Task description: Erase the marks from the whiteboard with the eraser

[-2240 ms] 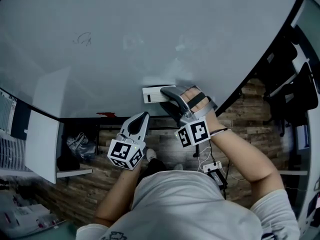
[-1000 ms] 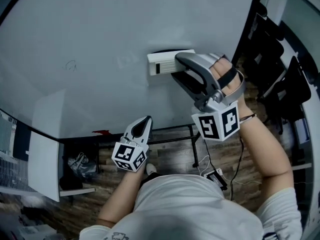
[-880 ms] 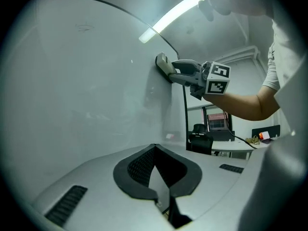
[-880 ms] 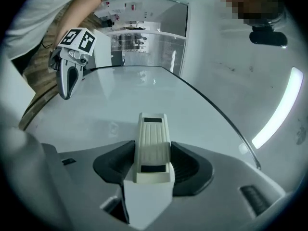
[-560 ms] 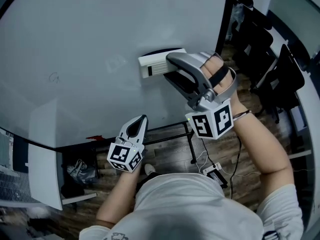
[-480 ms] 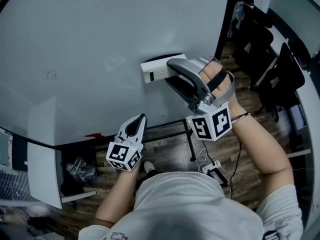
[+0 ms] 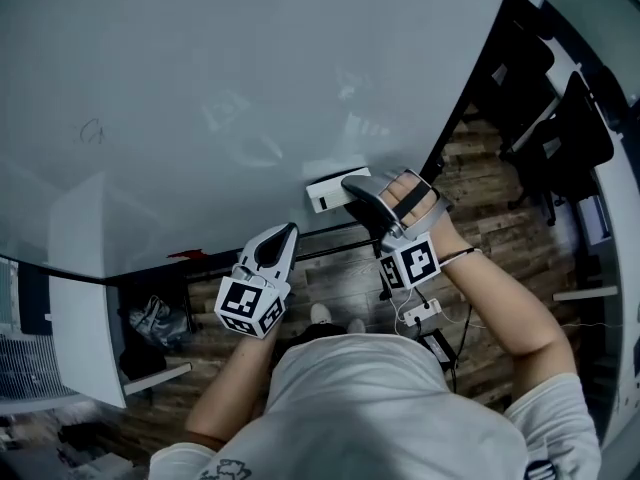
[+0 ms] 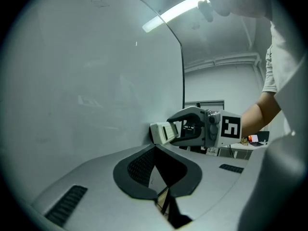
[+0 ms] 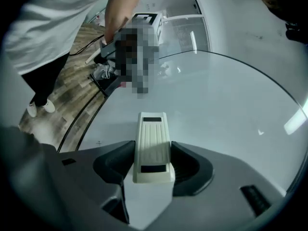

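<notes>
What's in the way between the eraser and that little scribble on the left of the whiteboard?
Nothing visible. The eraser, gripped by the right gripper, sits against the whiteboard near its lower edge; the scribble is up and to the left, with only bare board and light reflections between.

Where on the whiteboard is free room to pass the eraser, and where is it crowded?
Free: the wide whiteboard stretch between the small mark at left and the eraser. Crowded: the lower edge, where the right claw grips the eraser and the shut left claw hangs nearby.
</notes>
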{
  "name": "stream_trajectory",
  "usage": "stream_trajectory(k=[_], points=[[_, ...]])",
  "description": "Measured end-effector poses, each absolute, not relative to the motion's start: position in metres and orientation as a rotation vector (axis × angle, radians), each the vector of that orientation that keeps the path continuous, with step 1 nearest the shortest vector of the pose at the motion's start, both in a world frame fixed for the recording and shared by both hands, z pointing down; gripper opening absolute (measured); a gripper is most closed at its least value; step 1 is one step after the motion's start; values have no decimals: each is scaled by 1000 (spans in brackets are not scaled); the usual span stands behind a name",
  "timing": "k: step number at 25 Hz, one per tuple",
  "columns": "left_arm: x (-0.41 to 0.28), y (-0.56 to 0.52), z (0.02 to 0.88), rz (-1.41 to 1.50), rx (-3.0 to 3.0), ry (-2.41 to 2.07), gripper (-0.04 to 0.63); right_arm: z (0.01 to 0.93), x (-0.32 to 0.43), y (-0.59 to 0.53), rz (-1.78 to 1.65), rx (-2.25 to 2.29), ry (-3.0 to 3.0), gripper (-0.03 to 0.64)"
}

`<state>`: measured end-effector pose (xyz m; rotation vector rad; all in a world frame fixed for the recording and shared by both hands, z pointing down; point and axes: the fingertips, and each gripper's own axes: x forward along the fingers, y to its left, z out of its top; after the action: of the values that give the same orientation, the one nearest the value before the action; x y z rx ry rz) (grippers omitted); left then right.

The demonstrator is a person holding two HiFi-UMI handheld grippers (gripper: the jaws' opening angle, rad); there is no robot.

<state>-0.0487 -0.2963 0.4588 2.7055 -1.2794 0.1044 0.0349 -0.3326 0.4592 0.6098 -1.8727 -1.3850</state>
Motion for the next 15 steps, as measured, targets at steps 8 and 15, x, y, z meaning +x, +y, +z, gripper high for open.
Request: stream_trajectory(k=[8,15], points=[[-36,-294,462,158,2740,-1196,6,506,39,-333,-1310,556,-1851,235],[-19,-294,449,117,2717,-1273,6,469,46,-331,-1372,548,-1879,235]])
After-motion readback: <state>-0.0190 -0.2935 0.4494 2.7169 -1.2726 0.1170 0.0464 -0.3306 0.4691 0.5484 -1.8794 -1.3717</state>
